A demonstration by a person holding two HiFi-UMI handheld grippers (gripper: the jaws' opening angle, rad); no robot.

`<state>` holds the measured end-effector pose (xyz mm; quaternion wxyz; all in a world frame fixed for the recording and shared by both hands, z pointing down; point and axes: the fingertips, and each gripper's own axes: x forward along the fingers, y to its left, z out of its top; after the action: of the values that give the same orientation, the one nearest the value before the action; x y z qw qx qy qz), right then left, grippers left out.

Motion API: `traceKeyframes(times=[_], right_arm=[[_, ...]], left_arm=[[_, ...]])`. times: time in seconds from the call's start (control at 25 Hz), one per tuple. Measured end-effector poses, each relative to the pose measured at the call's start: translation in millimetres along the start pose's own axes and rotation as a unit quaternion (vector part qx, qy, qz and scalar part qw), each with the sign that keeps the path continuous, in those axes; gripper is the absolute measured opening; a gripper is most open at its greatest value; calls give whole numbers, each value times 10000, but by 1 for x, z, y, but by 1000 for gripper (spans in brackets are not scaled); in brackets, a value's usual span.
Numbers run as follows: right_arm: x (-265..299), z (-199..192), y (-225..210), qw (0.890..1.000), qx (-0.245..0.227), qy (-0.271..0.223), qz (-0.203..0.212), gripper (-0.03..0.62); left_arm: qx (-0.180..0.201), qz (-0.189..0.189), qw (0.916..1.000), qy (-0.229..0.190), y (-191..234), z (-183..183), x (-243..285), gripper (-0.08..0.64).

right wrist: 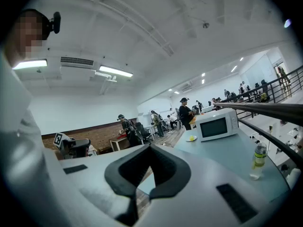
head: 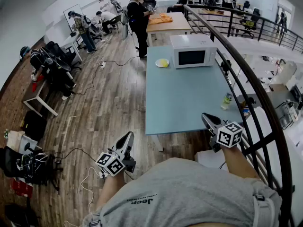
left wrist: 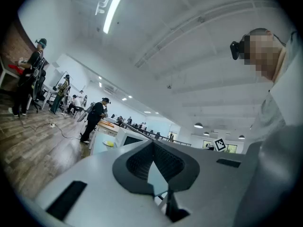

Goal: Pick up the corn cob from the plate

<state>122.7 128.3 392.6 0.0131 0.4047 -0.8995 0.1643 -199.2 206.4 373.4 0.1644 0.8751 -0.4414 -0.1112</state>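
Observation:
A white plate (head: 162, 63) with a yellow corn cob (head: 163, 62) on it sits at the far end of the light blue table (head: 184, 98), just left of a white microwave (head: 191, 51). The plate also shows small in the left gripper view (left wrist: 109, 144) and the right gripper view (right wrist: 191, 138). My left gripper (head: 129, 135) hangs over the wood floor left of the table's near corner, far from the plate, its jaws shut and empty (left wrist: 152, 143). My right gripper (head: 204, 116) is over the table's near right edge, tips together, holding nothing (right wrist: 150, 146).
A plastic bottle (head: 227, 100) stands at the table's right edge beside a black curved railing (head: 255, 93). A person (head: 138, 20) stands at a wooden table beyond the microwave. Desks, chairs and cables lie across the floor to the left.

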Motion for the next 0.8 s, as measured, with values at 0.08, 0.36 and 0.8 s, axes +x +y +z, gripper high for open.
traceKeyframes(times=[0.08,0.36,0.8], right_arm=[[3,1,1,10000,-1,-13,4,6],[7,10,-5,10000,-35,-53,21,6],[-6,20,-40,9993,224,-170,229,8]], left_arm=[[9,-15,10000,-6,2,2,0,5],[47,14,10000,60,3,4,8,5],[169,45,9998,127,-22,2,48,5]])
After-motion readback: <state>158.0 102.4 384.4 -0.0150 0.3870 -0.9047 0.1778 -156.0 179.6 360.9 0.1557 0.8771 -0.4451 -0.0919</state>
